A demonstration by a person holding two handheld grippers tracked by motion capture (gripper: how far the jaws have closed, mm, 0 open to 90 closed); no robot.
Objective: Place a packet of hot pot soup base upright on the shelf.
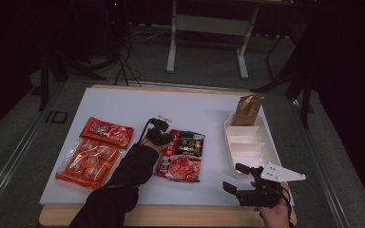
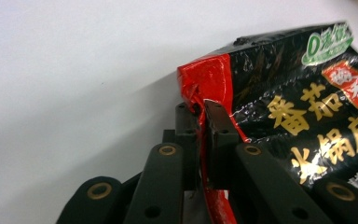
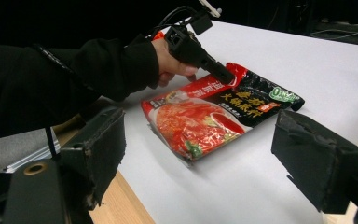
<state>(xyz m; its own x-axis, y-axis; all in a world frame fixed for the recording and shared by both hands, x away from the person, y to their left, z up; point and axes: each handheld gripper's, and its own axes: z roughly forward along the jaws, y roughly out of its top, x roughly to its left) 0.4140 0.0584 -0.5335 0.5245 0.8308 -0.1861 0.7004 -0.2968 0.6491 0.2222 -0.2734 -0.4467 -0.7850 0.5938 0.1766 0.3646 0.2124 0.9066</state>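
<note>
A red and black hotpot-base packet [image 1: 183, 154] lies flat in the middle of the white board [image 1: 138, 104]. My left gripper [image 1: 168, 140] reaches its top left corner from the left. In the left gripper view the two jaws [image 2: 200, 112] are pinched together on the packet's [image 2: 298, 107] red corner edge. The right gripper view shows that same gripper [image 3: 226, 74] shut on the packet [image 3: 200, 121], whose corner is slightly raised. My right gripper [image 1: 235, 176] hovers at the board's front right, its jaws wide apart [image 3: 200, 154] with nothing between the pads [image 3: 317, 158].
A white divided tray [image 1: 261, 147] stands at the right with a brown bag [image 1: 247, 109] at its far end. Two orange snack packs [image 1: 107, 130] [image 1: 88, 164] lie on the left. The board's wooden front edge [image 1: 171, 216] runs below.
</note>
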